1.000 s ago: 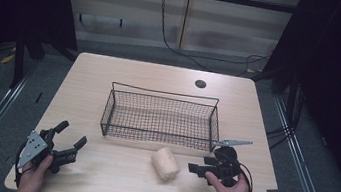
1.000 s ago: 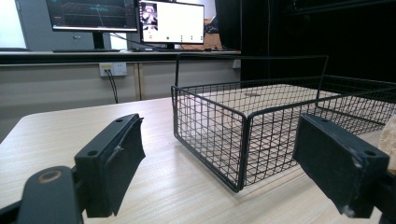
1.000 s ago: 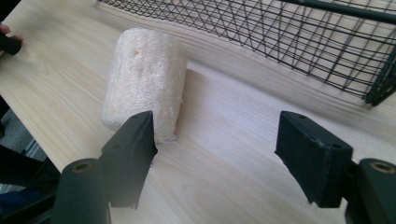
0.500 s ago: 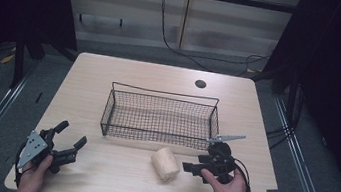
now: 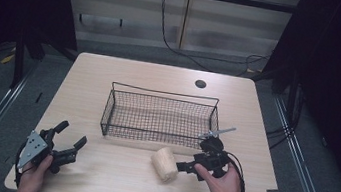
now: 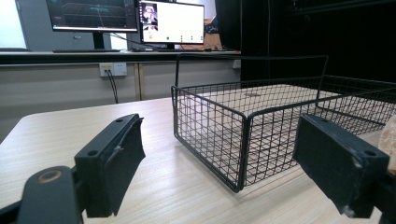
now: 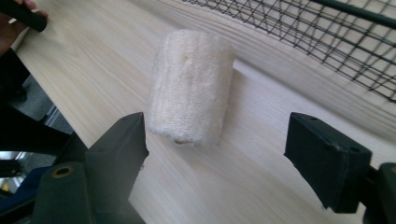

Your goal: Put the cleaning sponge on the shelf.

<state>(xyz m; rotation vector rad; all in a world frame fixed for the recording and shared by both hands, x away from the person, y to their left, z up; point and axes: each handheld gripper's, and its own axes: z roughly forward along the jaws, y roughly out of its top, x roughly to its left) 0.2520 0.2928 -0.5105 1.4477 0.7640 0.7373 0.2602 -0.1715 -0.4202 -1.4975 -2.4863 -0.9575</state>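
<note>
No brand, label or legible writing is seen on the loofah (image 5: 164, 163), the basket (image 5: 158, 118) or the grippers; text on the two monitors (image 6: 137, 21) beyond the table in the left gripper view is too small to be read. In the high view the table (image 5: 111, 75) is seen whole: the basket stands at its middle, a round hole (image 5: 200, 84) lies toward the far right, and the loofah lies on the bare wood just near of the basket's near right corner. The right gripper (image 5: 187, 167) is held at the near right, its jaws pointed left at the loofah, with the tips just beside the loofah's right end. In the right gripper view the loofah (image 7: 192, 87) is shown close, a pale fibrous cylinder lying on its side ahead of the right gripper (image 7: 219, 140) and slightly toward the left jaw; the jaws are spread wide and the loofah is not touched by them, while the basket (image 7: 327, 37) mesh is seen just beyond it. The left gripper (image 5: 67, 141) is held at the near left, well apart from the loofah. In the left gripper view its jaws are seen spread wide with nothing between them, the basket (image 6: 261, 126) is seen from its end with its wire handle raised, and a sliver of the loofah (image 6: 388, 140) appears at the right edge.
</note>
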